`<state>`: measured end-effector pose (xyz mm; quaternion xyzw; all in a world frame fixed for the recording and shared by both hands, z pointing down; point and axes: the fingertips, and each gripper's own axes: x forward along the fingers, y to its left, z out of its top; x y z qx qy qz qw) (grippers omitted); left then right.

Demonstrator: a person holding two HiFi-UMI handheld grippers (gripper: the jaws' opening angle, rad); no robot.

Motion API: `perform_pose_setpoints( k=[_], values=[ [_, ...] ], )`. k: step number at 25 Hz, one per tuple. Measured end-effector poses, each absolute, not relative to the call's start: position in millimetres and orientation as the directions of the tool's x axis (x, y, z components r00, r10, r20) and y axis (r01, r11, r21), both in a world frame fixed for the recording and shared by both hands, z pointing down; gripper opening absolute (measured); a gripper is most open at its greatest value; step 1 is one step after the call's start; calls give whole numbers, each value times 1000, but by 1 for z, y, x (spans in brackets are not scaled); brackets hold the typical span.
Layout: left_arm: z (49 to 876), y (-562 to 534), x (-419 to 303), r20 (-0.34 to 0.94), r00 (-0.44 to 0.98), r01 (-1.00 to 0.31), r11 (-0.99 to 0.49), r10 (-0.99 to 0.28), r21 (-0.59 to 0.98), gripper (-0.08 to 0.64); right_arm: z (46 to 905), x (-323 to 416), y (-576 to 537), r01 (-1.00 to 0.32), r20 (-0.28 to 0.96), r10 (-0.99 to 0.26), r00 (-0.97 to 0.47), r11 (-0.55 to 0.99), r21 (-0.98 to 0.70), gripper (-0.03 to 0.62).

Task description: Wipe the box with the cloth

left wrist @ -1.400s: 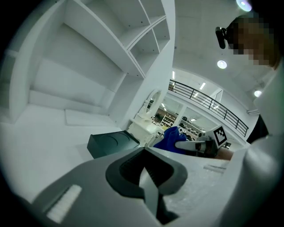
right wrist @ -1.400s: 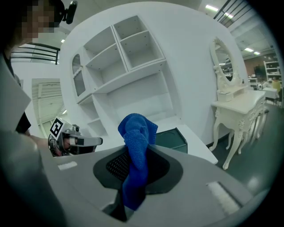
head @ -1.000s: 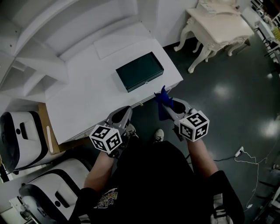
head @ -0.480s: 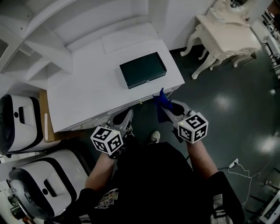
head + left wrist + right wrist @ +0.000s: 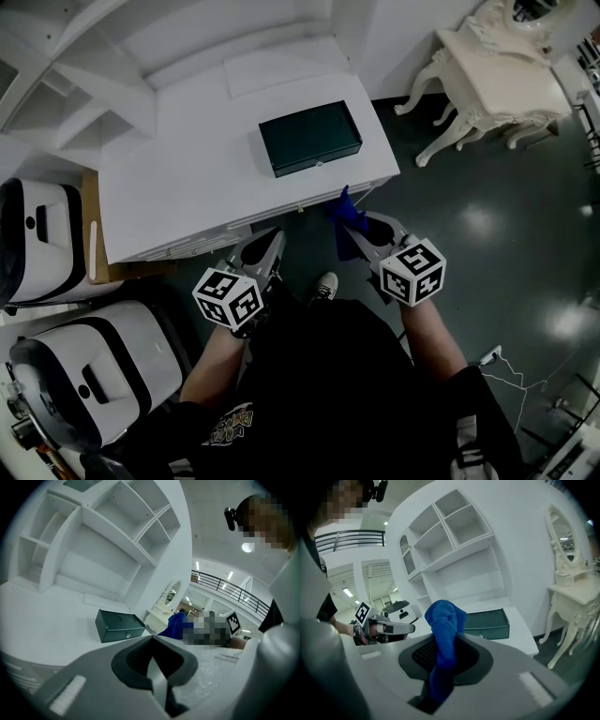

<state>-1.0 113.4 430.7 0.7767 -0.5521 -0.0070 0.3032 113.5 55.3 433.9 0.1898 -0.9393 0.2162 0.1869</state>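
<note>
Listing the tongs first: what state is each in?

Left tongs [image 5: 270, 242]: jaws pressed together with nothing between them, held just short of the near edge of the bench [image 5: 187, 202]. Right tongs [image 5: 353, 221]: clamped on a blue cloth [image 5: 344, 206], whose bunched end stands up past the tips and whose tail hangs down between the jaws.

Entry for the box?

Box [image 5: 311, 139]: dark green, lid down, small latch on its near face. It lies flat at the right end of the bench, apart from both tongs. The cloth is near the bench's right corner and touches neither the box nor the bench.

Surroundings?

White shelf unit [image 5: 94, 84] along the far side of the bench, a cream dressing table [image 5: 506, 84] at far right, and a dark glossy floor [image 5: 487, 234] under the right tongs.

What has changed from a second ago?

Bench and box now sit a little farther from both tongs. The grip on the cloth is unchanged, the left tongs are closed as before, and the box has not shifted on the bench.
</note>
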Motion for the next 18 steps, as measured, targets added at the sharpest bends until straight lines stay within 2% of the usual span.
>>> perform_pose_setpoints(
  k=[18],
  values=[
    [432, 101, 24, 347, 428, -848, -238, -835, 474, 0, 438, 131, 53, -445, 429, -280, -859, 822, -355, 91]
  ],
)
